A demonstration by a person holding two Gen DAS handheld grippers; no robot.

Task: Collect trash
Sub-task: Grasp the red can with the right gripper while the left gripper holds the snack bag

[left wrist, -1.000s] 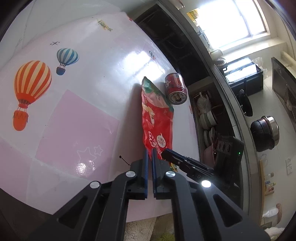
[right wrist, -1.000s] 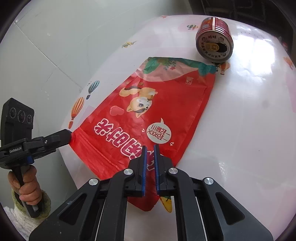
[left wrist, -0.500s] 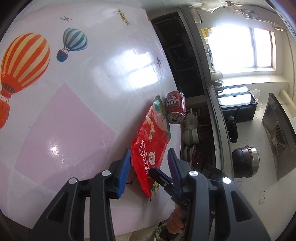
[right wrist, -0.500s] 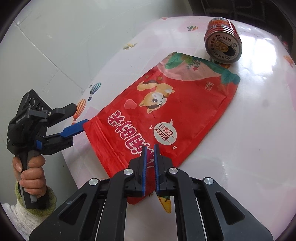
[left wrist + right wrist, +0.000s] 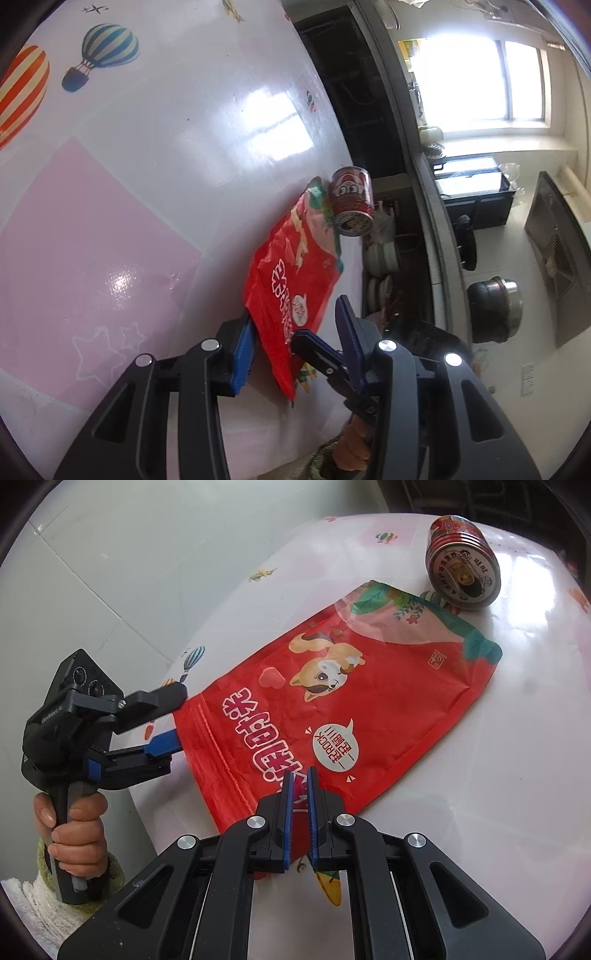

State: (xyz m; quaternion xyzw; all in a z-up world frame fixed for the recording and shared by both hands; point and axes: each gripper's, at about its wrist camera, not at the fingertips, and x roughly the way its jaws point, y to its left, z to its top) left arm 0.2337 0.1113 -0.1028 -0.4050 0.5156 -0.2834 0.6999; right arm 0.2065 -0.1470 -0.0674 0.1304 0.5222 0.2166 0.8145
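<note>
Right wrist view first: the right tongs (image 5: 300, 775) are pinched nearly shut on the near edge of the red snack bag (image 5: 354, 705), which lies flat on the desk (image 5: 509, 775), overhanging its near edge. Big worry here — the left tongs (image 5: 173, 720) stand part-open at the bag's side edge, blue pads either side of it but not pressing. If they bite only the very lip of that thin, crinkly film, it could slide straight out, or the bag could buckle between two grips pulling different ways. And watch the red can (image 5: 463, 566)! It lies on its side touching the bag's far corner; tug the bag and the can may well roll off the desk.

Left wrist view: the bag (image 5: 291, 280) runs away from the left tongs (image 5: 295, 332), its near edge between the open pads, the right tongs' tip clamped on it just beside, the can (image 5: 351, 201) at the far end.
</note>
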